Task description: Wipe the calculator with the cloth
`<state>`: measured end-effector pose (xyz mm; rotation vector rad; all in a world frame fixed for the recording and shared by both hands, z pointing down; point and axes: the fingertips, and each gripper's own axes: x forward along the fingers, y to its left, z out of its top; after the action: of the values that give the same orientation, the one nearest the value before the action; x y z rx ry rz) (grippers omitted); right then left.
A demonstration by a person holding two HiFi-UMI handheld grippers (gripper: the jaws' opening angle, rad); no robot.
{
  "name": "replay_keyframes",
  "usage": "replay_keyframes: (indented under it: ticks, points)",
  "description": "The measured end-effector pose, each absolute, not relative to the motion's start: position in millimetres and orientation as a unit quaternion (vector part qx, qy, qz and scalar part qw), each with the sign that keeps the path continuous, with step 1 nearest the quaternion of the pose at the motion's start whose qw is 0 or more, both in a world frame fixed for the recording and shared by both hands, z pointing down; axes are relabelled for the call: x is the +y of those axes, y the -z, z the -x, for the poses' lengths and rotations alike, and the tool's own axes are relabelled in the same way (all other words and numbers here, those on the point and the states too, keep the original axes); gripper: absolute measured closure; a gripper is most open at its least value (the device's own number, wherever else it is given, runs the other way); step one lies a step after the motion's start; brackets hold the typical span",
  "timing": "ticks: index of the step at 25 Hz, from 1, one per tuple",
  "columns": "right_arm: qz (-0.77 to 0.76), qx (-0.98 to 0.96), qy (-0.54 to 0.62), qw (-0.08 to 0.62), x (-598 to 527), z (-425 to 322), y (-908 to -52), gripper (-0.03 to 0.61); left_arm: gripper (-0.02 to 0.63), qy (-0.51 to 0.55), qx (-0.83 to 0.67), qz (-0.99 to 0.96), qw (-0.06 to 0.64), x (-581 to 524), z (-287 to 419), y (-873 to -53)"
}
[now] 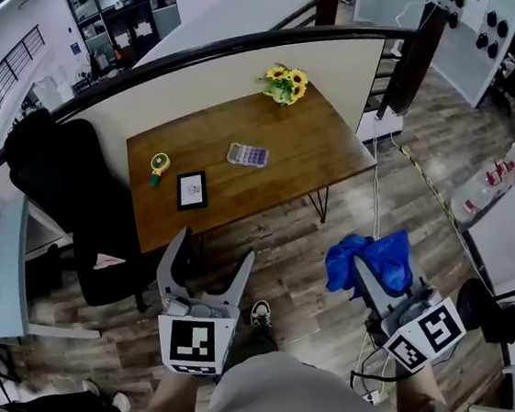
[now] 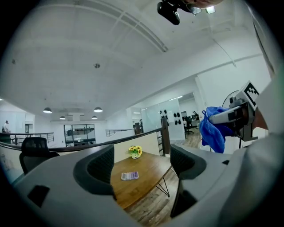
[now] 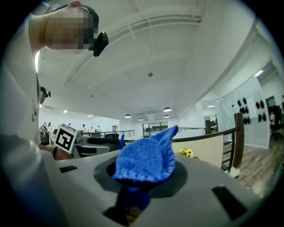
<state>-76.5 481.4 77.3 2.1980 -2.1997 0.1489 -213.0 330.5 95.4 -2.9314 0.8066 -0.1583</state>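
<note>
The wooden desk [image 1: 281,165] occupies the upper centre of the head view. A black chair [image 1: 55,173] stands at its left edge. The left gripper [image 1: 214,250], lower left of centre, has its jaws spread wide with nothing between them. The right gripper [image 1: 365,269], lower right, is clamped on the blue cloth [image 1: 388,258], well apart from the desk. On the desk:
- sunflowers [image 1: 286,84] at the far corner
- a small framed picture [image 1: 191,189]
- the calculator [image 1: 248,154], lying flat near the centre
- a yellow-green item [image 1: 159,165], possibly a tape measure
</note>
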Motion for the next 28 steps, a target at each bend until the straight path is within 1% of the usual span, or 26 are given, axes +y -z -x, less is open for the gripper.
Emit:
replay_keyframes:
  ticks: [12, 16, 22, 28]
  points:
    - [-0.692, -0.72, -0.047, 0.017, 319.4, 27.5, -77.0, 0.474, 0.233, 0.065, 0.253, 0.964, 0.045, 193.5, 158.0, -105.8]
    - [-0.688, -0.723, -0.05, 0.014, 291.9, 17.2, -78.6, 0.474, 0.233, 0.063, 0.253, 0.964, 0.051, 170.9, 147.4, -105.4]
    - [-0.678, -0.732, -0.059, 0.018, 261.0, 4.2, -88.7, 0.474, 0.233, 0.074, 0.26, 0.962, 0.034, 149.6, 140.4, -119.1]
    - [-0.653, -0.754, -0.067, 0.02, 220.5, -30.4, -103.5, 0.472, 0.233, 0.087, 0.286, 0.954, 0.036, 121.2, 112.8, -128.3]
